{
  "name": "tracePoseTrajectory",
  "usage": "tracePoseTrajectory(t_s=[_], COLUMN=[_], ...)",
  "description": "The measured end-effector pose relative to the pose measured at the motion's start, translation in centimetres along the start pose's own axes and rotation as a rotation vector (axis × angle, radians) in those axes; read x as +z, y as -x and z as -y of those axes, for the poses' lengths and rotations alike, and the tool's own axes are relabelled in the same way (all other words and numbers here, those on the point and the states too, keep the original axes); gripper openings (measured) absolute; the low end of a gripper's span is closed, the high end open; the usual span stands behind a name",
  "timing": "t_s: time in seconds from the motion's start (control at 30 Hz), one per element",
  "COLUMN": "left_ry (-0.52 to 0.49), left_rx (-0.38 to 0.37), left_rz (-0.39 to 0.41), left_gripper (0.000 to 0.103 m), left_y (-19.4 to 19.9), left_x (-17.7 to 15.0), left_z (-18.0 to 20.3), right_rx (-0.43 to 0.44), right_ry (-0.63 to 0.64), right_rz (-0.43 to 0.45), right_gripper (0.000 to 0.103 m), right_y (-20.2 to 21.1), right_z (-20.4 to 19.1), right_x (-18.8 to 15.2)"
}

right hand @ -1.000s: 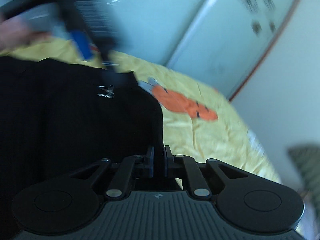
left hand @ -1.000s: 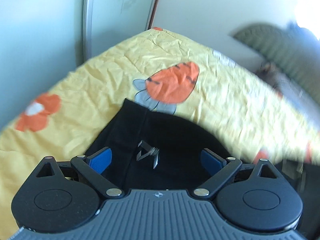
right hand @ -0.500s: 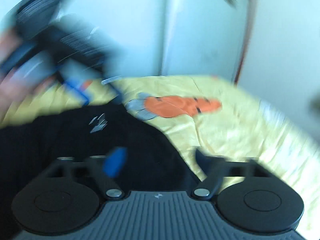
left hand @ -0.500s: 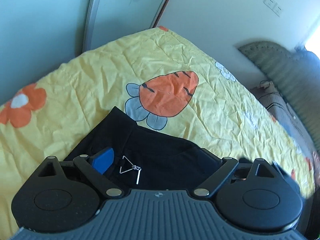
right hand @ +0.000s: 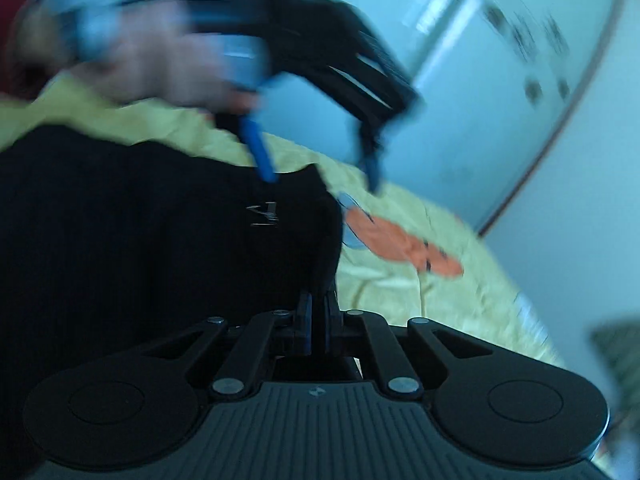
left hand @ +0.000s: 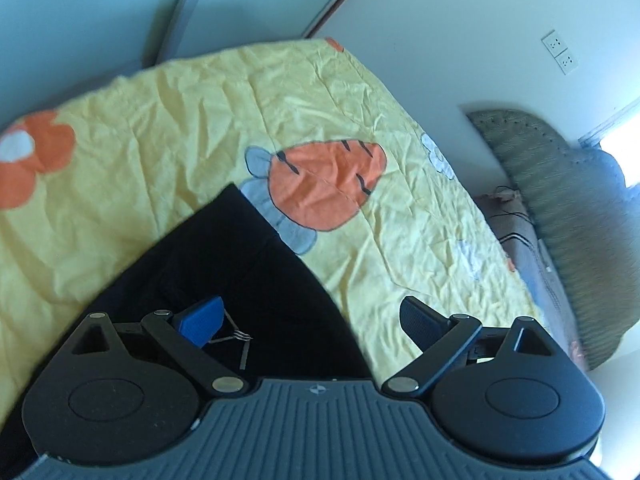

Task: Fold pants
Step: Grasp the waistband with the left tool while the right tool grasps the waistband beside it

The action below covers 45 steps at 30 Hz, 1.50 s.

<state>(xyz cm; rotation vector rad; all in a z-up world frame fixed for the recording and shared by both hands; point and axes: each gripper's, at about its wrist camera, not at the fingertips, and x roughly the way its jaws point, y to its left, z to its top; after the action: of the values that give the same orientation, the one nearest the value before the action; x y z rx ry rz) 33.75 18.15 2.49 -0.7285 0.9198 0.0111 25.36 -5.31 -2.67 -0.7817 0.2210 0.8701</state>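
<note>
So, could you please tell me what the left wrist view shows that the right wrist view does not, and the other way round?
Only the left wrist view shows the wall sockets and the padded headboard, past the open left claw. Only the right wrist view shows the right claw shut on the edge of the black pants, and a blurred hand holding the left claw above them. Both show the pants, their white logo, and the yellow sheet with its orange carrot print.

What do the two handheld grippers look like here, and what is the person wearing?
The left gripper and right gripper match: ribbed dark grey body with a small central emblem, two round black discs, black linkage bars with silver pivot pins, and blue pads on the jaws. A dark red sleeve shows, blurred.
</note>
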Motion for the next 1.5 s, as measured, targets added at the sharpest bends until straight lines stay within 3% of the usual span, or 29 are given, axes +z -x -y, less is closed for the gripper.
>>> tracePoseTrajectory(t_s=[0.07, 0.13, 0.2, 0.27, 0.4, 0.5, 0.53, 0.67, 0.73, 0.83, 0.97, 1.1, 1.23, 1.5], left_ry=[0.007, 0.0, -0.001, -0.045, -0.088, -0.086, -0.087, -0.081, -0.078, -0.097, -0.191, -0.241, -0.244, -0.255], left_rx=[-0.036, -0.004, 0.034, 0.096, 0.091, 0.052, 0.037, -0.008, -0.03, -0.057, -0.042, -0.001, 0.077, 0.105], left_rz=[-0.009, -0.014, -0.017, -0.005, 0.078, 0.12, 0.129, 0.135, 0.124, 0.092, 0.094, 0.112, 0.082, 0.09], left_gripper=[0.092, 0.083, 0.057, 0.005, 0.005, 0.005, 0.005, 0.005, 0.005, 0.005, 0.005, 0.005, 0.005, 0.005], left_y=[-0.4, -1.1, -1.5, -1.3, 1.0, 3.2, 3.9, 6.6, 7.8, 9.3, 12.2, 15.0, 14.7, 15.6], left_x=[0.0, 0.0, -0.4, -1.0, -2.8, -4.3, -4.8, -6.5, -7.4, -9.0, -11.7, -14.1, -15.8, -17.4], left_z=[0.1, 0.2, 0.1, 0.2, -0.2, -0.8, -1.0, -2.3, -3.2, -4.4, -6.0, -8.3, -10.3, -11.2], right_rx=[-0.017, -0.029, -0.035, -0.037, -0.078, -0.204, -0.238, -0.367, -0.424, -0.478, -0.466, -0.38, -0.312, -0.286], right_ry=[0.065, 0.098, 0.102, 0.076, 0.013, 0.023, 0.024, -0.052, -0.103, -0.15, -0.14, -0.152, -0.149, -0.246], right_rz=[0.009, 0.008, 0.01, 0.011, -0.011, -0.07, -0.093, -0.216, -0.262, -0.276, -0.24, -0.207, -0.224, -0.237], right_gripper=[0.005, 0.005, 0.005, 0.005, 0.01, 0.04, 0.041, 0.036, 0.016, 0.009, 0.009, 0.009, 0.009, 0.009], right_y=[0.9, 1.2, 1.4, 0.9, 1.0, 1.2, 1.4, 3.0, 4.6, 8.2, 13.7, 18.0, 17.9, 18.4], right_z=[-1.9, -3.0, -3.6, -3.7, -3.2, -3.5, -3.3, -1.1, -0.1, -0.3, -4.3, -10.0, -14.2, -15.6], right_x=[0.1, 0.0, -0.3, -0.4, -0.8, -2.1, -2.6, -5.1, -6.5, -7.1, -4.9, -2.4, -1.8, -2.4])
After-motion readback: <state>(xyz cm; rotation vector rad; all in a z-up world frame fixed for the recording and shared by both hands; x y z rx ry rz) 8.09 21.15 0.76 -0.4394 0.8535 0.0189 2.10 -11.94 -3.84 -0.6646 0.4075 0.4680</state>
